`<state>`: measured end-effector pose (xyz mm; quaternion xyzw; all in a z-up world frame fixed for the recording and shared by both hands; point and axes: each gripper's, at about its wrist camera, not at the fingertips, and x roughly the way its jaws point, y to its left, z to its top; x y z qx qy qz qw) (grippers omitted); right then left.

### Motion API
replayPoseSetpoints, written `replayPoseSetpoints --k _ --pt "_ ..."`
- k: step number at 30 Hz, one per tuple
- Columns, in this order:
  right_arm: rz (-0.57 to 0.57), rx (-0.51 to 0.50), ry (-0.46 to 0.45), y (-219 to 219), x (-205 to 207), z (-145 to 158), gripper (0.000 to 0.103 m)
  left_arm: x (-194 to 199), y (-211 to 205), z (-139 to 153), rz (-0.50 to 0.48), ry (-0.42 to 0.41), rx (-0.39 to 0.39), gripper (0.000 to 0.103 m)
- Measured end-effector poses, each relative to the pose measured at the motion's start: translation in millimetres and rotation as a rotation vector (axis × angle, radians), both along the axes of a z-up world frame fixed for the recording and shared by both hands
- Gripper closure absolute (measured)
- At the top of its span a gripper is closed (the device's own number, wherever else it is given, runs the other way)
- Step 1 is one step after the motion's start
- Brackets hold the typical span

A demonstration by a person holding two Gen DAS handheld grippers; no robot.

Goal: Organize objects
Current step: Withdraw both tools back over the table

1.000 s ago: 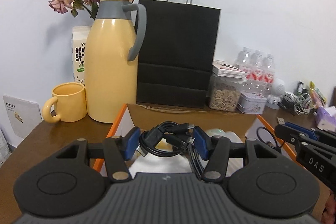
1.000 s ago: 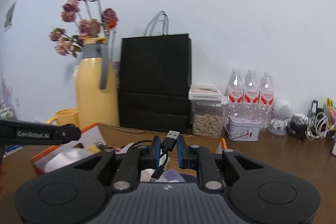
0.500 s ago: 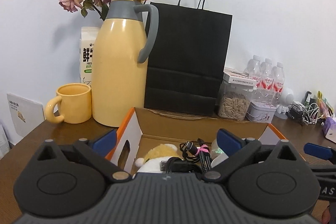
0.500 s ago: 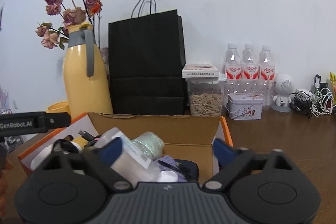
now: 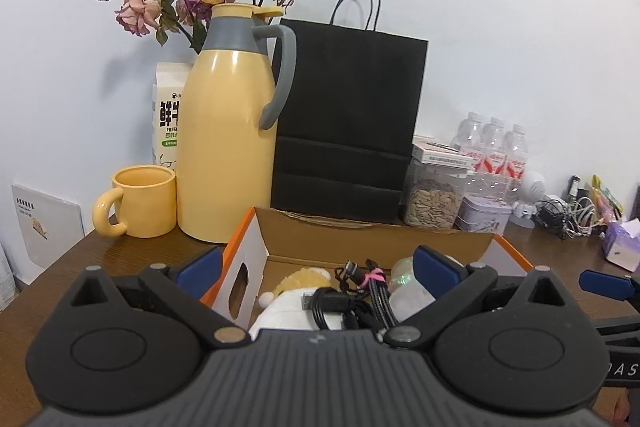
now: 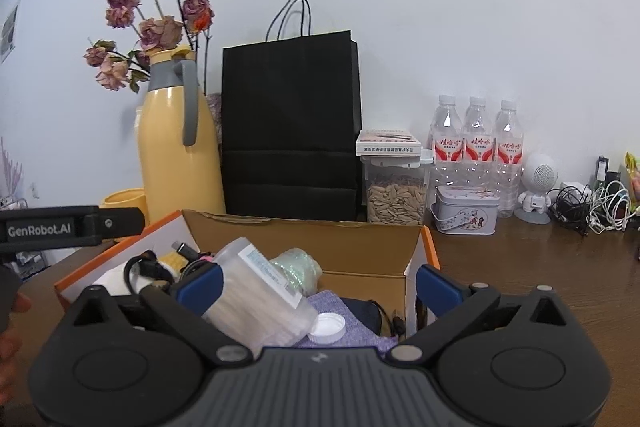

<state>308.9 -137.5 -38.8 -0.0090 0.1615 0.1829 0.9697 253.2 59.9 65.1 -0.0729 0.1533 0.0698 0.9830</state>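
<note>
The open cardboard box [image 5: 376,237] sits low in the middle of the left wrist view, its orange-edged left wall rising just right of the left blue pad. Behind its back wall stand the yellow thermos [image 5: 228,143] and the black paper bag [image 5: 348,123], close against it; the yellow mug [image 5: 140,201] stands at centre left on bare brown table [image 5: 72,267]. To the right of the box the table is open until the jar of seeds [image 6: 396,201], the tin [image 6: 466,209] and the water bottles [image 6: 476,147] along the wall.

The left gripper [image 5: 316,265] is spread as wide as it goes and grips nothing; the bundled black cables [image 5: 360,291] lie loose inside the box, lower centre, between the pads but clear of them, beside a plush toy [image 5: 296,283].

The right gripper [image 6: 316,285] has its jaws opening, now nearly at full spread, with nothing clamped. A clear plastic bottle [image 6: 256,295] lies tilted in the box next to its left pad, and a white cap [image 6: 326,327] rests on purple cloth [image 6: 340,311]. Its right pad hangs outside the box's right wall [image 6: 416,263].
</note>
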Motion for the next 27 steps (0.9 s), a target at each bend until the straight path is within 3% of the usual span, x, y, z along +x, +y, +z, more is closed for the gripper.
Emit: replayPoseSetpoints --k 5,10,21,25,27 --pt "0.017 -0.033 -0.003 -5.6 -19.8 -4.6 0.000 -21.3 6.0 -7.4 -0.017 0.016 0.000 0.000" --pt "0.018 -0.051 0.012 -12.8 -37.4 -12.0 0.000 -37.8 14.9 -24.8 -0.034 0.093 0.004 0.000" --pt "0.022 -0.122 0.136 -15.2 -59.2 -39.2 0.002 -59.7 24.4 -54.5 -0.032 0.241 0.021 0.000" --pt "0.019 -0.132 0.168 -13.8 -56.0 -44.3 0.030 -62.0 29.1 -61.2 -0.019 0.270 0.005 0.000" --pt "0.025 -0.138 0.188 -12.5 -53.8 -47.8 0.036 -62.0 30.7 -61.6 -0.015 0.271 -0.002 0.000"
